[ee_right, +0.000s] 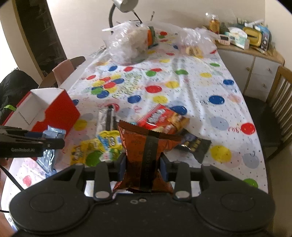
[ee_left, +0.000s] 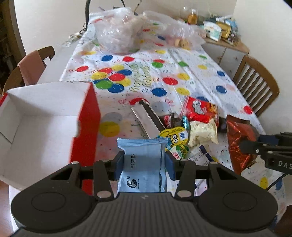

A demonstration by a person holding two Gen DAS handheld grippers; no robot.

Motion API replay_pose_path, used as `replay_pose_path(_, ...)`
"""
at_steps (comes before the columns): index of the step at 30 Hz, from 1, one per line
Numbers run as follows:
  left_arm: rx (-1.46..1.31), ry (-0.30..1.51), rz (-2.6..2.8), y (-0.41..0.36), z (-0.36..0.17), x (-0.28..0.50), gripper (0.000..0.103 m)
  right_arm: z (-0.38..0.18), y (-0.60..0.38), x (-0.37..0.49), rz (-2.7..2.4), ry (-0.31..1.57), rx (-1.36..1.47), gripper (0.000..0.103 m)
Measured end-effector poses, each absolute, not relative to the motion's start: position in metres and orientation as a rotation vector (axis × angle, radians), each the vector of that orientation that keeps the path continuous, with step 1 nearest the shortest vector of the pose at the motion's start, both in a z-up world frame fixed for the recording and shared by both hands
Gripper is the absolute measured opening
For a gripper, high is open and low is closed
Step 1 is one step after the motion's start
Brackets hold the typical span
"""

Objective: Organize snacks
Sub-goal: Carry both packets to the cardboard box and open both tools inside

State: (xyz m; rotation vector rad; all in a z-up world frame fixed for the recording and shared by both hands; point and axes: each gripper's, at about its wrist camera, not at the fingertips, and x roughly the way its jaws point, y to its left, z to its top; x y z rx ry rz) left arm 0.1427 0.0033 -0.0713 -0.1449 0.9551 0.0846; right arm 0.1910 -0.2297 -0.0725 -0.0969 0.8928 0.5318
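Observation:
My left gripper is shut on a light blue snack packet, held above the table just right of the open red box with its white inside. In the right wrist view my right gripper is shut on a brown foil snack bag, lifted over the snack pile. That same bag shows at the right edge of the left wrist view. The pile holds a red packet, a yellow cartoon packet, a cream packet, a silver wrapper and a black packet.
The table carries a polka-dot cloth. Two clear plastic bags with food sit at the far end. Wooden chairs stand at both sides, and a cluttered sideboard is at the back right. A lamp leans over the far edge.

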Motion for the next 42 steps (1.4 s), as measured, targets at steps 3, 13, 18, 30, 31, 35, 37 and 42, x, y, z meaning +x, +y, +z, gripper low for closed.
replay_pose_path(3, -0.168, 0.936, 0.072, 0.02, -0.058, 0.132, 0.046, -0.06, -0.216, 0.182, 0.529, 0.889, -0.09, 0.036)
replay_pose_path(13, -0.181, 0.886, 0.085, 0.083, -0.026, 0.103, 0.046, -0.024, -0.137, 0.15, 0.609, 0.82, -0.111, 0.036)
replay_pose_path(18, -0.185, 0.871, 0.125, 0.123, -0.018, 0.096, 0.046, -0.015, -0.089, 0.139, 0.661, 0.789, -0.135, 0.036)
replay_pose_path(30, -0.148, 0.865, 0.219, 0.21, -0.017, 0.107, 0.046, -0.024, 0.017, 0.14, 0.732, 0.785, -0.205, 0.036)
replay_pose_path(31, -0.148, 0.868, 0.225, 0.218, -0.018, 0.11, 0.046, -0.026, 0.024, 0.142, 0.737, 0.788, -0.205, 0.036)
replay_pose_path(35, -0.143, 0.889, 0.248, 0.243, -0.028, 0.12, 0.046, -0.033, 0.051, 0.151, 0.76, 0.802, -0.225, 0.036)
replay_pose_path(37, -0.143, 0.907, 0.257, 0.252, -0.035, 0.126, 0.046, -0.037, 0.063, 0.154, 0.77, 0.807, -0.232, 0.036)
replay_pose_path(42, -0.132, 0.981, 0.261, 0.267, -0.053, 0.137, 0.046, -0.043, 0.09, 0.163, 0.789, 0.812, -0.26, 0.036)
